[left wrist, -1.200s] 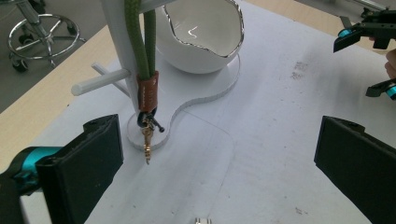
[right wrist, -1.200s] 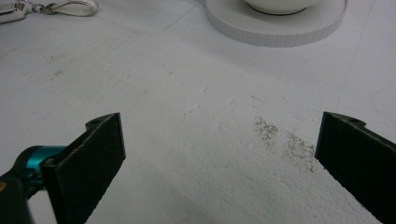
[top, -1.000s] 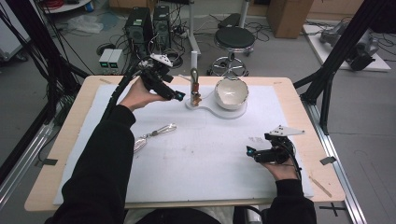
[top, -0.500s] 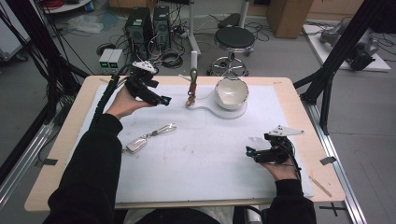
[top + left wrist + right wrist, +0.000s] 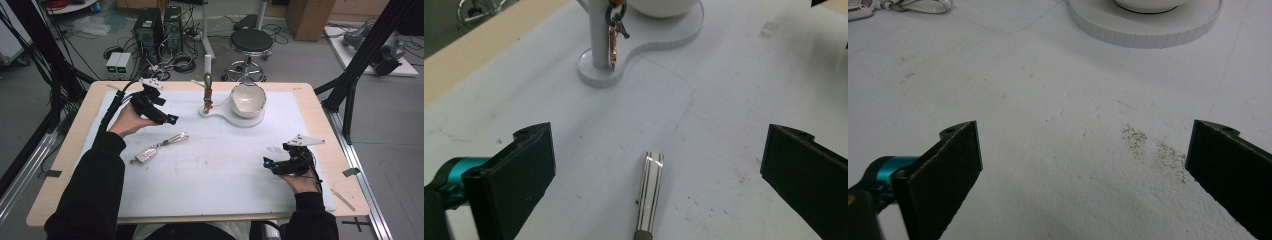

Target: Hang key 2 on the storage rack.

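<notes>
1. The wooden-edged table with its white mat (image 5: 225, 175) is carrying the whole job, and the mat's plain surface is making the small metal pieces easy to pick out.

2. The white keyhole-shaped stand base (image 5: 235, 119) is sitting at the far middle of the mat. The glossy white ceramic bowl (image 5: 247, 99) is resting on its round end and the slim upright post (image 5: 207, 75) is rising from its narrow end, so bowl and hanger are staying together as one station.

3. The left gripper (image 5: 167, 119) is hovering above the mat between the post and the keys, with its black jaws standing wide apart and nothing between them. Judging by its own view, it is aiming down at the piece below, probably lining up for a pick.

4. The right gripper (image 5: 267, 162) is resting low near the right front of the mat, its jaws likewise spread and empty. It is likely waiting clear of the work.

5. The silver keychain with its flat metal fob (image 5: 159, 148) is lying flat on the mat, left of centre and near the left gripper. Its long polished bar (image 5: 650, 192) is pointing up between that gripper's jaws.

6. The small copper-coloured clasp (image 5: 614, 42) is hanging from the post, dangling just above the base, seemingly already hung where it belongs.
</notes>
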Motion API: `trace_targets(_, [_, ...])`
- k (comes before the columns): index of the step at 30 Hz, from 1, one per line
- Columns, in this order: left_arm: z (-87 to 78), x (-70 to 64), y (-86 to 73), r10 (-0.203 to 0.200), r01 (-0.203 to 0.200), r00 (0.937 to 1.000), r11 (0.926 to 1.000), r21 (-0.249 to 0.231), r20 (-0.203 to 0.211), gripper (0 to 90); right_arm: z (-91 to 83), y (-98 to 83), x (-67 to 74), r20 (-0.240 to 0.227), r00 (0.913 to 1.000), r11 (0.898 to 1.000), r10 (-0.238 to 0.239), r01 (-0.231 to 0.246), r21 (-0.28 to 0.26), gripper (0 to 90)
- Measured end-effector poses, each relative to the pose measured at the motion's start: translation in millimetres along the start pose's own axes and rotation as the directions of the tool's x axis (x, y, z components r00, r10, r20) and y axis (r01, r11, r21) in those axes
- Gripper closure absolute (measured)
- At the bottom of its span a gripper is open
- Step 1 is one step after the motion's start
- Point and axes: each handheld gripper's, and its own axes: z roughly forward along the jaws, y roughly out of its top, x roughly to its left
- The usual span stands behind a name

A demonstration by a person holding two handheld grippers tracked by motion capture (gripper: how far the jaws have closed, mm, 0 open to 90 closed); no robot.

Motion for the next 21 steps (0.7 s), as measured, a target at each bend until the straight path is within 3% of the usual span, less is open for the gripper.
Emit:
trace_targets(4, [5.8, -4.6, -5.4, 0.015, -0.015, 0.9997, 0.9996, 0.023, 0.019, 1.7, -0.2, -0.1, 0.3, -0.001, 1.0000, 1.000, -0.001, 0.001, 0.001, 0.7])
trace_targets(21, [17.8, -0.9, -38.3, -0.006, 0.006, 1.0000, 0.9980, 0.063, -0.001, 1.7, 0.7, 0.0, 1.2, -0.003, 1.0000, 1.000, 0.000, 0.000, 0.008, 0.7])
